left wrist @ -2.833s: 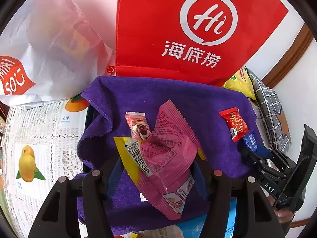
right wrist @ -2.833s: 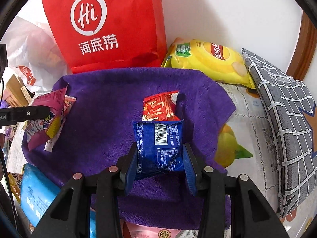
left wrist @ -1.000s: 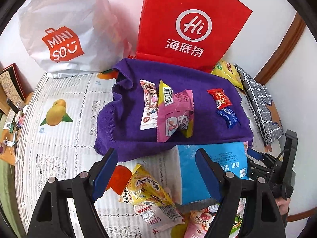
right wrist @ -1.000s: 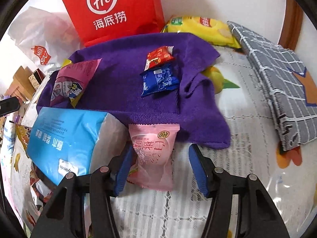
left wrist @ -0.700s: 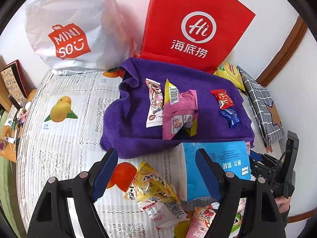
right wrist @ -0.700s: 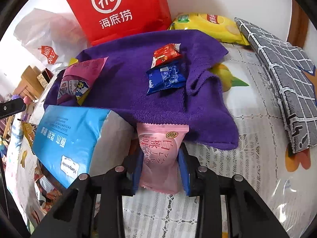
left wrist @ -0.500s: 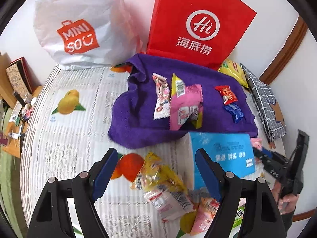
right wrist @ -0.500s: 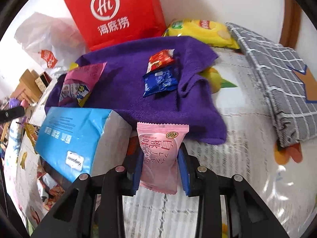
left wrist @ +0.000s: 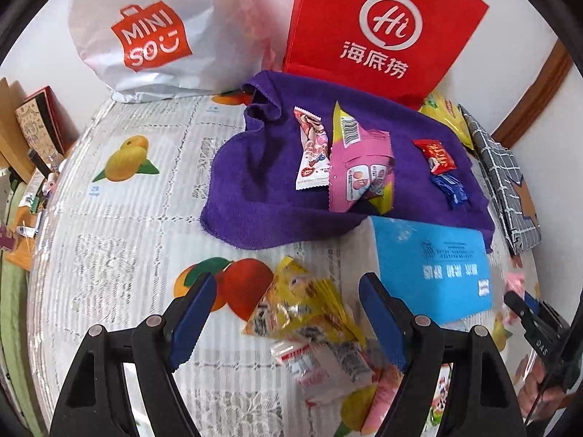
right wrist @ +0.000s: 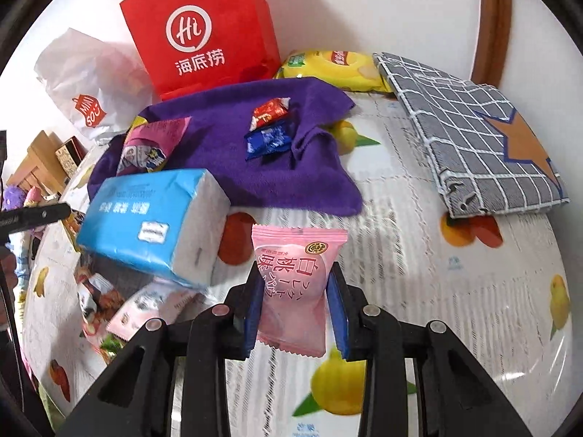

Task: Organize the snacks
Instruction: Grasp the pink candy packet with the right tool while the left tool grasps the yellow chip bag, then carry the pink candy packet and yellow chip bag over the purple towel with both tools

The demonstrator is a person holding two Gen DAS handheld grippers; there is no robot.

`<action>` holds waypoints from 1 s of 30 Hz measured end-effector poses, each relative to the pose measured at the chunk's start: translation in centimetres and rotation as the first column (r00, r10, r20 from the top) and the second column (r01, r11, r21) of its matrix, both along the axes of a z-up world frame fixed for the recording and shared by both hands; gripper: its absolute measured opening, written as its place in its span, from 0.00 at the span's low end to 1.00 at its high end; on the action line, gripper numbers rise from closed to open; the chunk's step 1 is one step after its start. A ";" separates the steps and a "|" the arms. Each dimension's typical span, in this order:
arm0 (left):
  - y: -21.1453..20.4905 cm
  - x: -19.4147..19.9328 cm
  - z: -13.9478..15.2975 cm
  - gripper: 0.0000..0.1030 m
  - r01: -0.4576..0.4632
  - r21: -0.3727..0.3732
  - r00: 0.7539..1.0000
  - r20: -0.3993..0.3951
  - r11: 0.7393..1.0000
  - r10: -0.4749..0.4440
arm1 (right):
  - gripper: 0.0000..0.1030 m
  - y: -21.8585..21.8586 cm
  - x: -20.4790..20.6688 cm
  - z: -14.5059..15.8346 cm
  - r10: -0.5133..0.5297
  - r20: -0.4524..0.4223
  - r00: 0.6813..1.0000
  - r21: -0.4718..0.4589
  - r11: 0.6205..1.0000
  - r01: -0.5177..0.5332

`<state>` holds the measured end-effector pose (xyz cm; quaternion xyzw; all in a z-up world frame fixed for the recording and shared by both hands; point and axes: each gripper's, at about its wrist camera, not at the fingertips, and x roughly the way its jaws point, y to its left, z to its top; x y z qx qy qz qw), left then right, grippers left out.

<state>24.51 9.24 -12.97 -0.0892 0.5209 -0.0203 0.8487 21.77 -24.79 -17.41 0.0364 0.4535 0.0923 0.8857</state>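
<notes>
A purple cloth (left wrist: 255, 182) (right wrist: 226, 123) lies on the table below the red bag. On it rest a white-pink bar (left wrist: 311, 153), a pink packet (left wrist: 359, 167) (right wrist: 153, 142), a red candy (left wrist: 435, 151) (right wrist: 271, 109) and a blue candy (left wrist: 450, 187) (right wrist: 267, 140). My right gripper (right wrist: 295, 302) is shut on a pale pink snack packet (right wrist: 295, 280), lifted off the tablecloth. My left gripper (left wrist: 286, 324) hangs open above a yellow snack packet (left wrist: 302, 306) and a clear wrapper (left wrist: 324, 364), touching neither. The right gripper's tip (left wrist: 528, 313) shows at the left wrist view's right edge.
A blue tissue pack (left wrist: 430, 266) (right wrist: 149, 222) lies in front of the cloth, with more snacks (right wrist: 145, 309) below it. A red paper bag (left wrist: 382, 29) (right wrist: 204, 32), a white bag (left wrist: 153, 29), yellow chips (right wrist: 331, 65) and a folded grey checked cloth (right wrist: 470, 138) ring the table.
My right gripper closed on the pale pink packet and lifted it off the table, drawing back from the purple cloth. My left gripper, still open, drew back and sank slightly toward the yellow packet.
</notes>
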 end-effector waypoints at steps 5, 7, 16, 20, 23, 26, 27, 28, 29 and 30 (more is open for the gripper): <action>0.0 1.1 -1.6 0.76 0.012 0.025 0.999 -0.042 1.000 -0.011 | 0.32 -1.1 0.5 -0.6 -0.038 -0.018 0.999 0.001 0.999 0.038; 0.5 1.0 -2.3 0.76 0.009 0.039 0.998 -0.062 0.999 -0.007 | 0.32 -1.3 0.8 -0.9 -0.052 -0.025 0.998 0.010 0.999 0.052; 1.9 -0.4 -4.6 0.76 0.005 -0.007 0.994 -0.107 1.000 -0.005 | 0.32 -0.6 1.6 -1.4 -0.040 -0.031 0.999 0.005 0.999 0.041; 2.0 -0.5 -4.7 0.68 -0.002 -0.007 0.996 -0.088 1.000 0.001 | 0.32 -0.1 1.6 -1.6 -0.030 -0.036 0.999 0.000 1.000 0.030; 2.0 -0.7 -4.5 0.54 0.001 0.006 0.996 -0.085 1.000 -0.001 | 0.32 0.2 1.4 -1.7 -0.029 -0.043 0.999 -0.006 1.000 0.029; 2.1 -1.3 -4.2 0.49 0.004 -0.011 0.997 -0.079 1.000 -0.005 | 0.32 0.3 1.0 -1.5 -0.030 -0.041 0.999 -0.001 1.000 0.030; 2.2 -1.6 -4.0 0.47 0.002 -0.008 0.997 -0.074 1.000 -0.003 | 0.32 0.4 0.7 -1.4 -0.031 -0.039 0.999 -0.001 1.000 0.031; 2.2 -1.9 -3.8 0.46 0.001 -0.009 0.998 -0.070 1.000 -0.002 | 0.32 0.5 0.5 -1.2 -0.030 -0.037 0.999 -0.001 1.000 0.030; 2.3 -2.2 -3.6 0.46 0.000 -0.010 0.998 -0.067 1.000 -0.001 | 0.32 0.5 0.4 -1.1 -0.029 -0.035 0.999 0.000 1.000 0.029; 2.5 -2.5 -3.2 0.45 -0.004 -0.013 0.998 -0.061 1.000 0.003 | 0.32 0.7 0.0 -0.8 -0.027 -0.031 0.999 0.001 1.000 0.027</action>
